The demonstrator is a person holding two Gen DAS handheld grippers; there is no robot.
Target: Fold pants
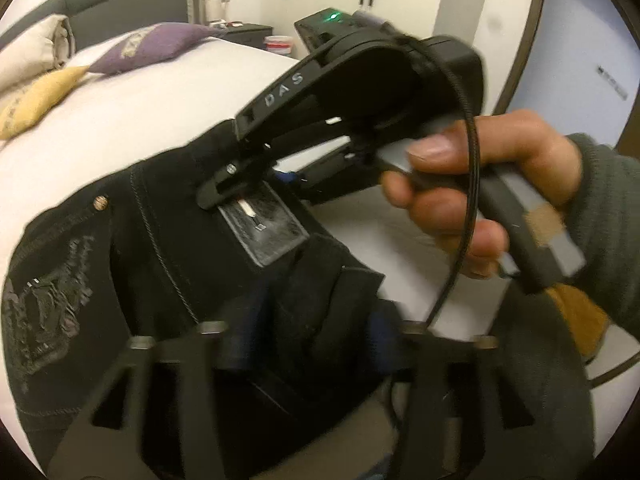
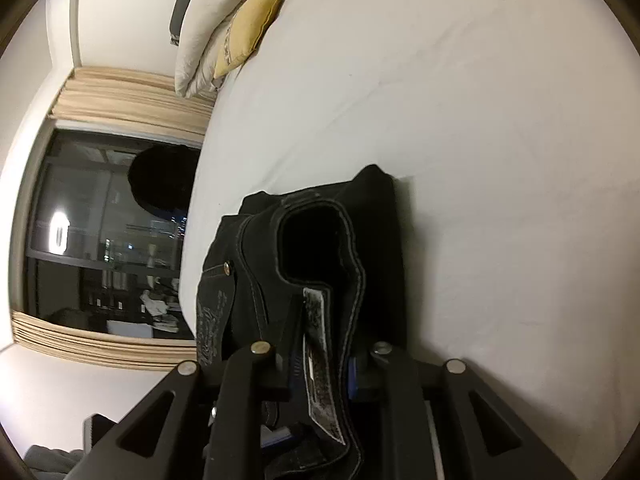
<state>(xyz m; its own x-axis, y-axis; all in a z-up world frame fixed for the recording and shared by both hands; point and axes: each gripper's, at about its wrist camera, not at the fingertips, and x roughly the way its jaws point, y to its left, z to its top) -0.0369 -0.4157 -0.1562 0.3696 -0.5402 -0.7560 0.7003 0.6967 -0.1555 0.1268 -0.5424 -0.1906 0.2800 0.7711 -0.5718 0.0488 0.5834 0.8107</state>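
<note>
pants: black jeans, held up over white bed
right gripper: clamped on waistband, fabric btwn fingers
left gripper: closed on bunched denim nearby

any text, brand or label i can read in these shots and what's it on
"DAS": raised letters on the black body of the right gripper.
Embroidered design on the pants back pocket: not readable.
Patterned band on the yellow cushion: too small to read.
Waistband patch under the gripper: blurred, no legible text.
</note>
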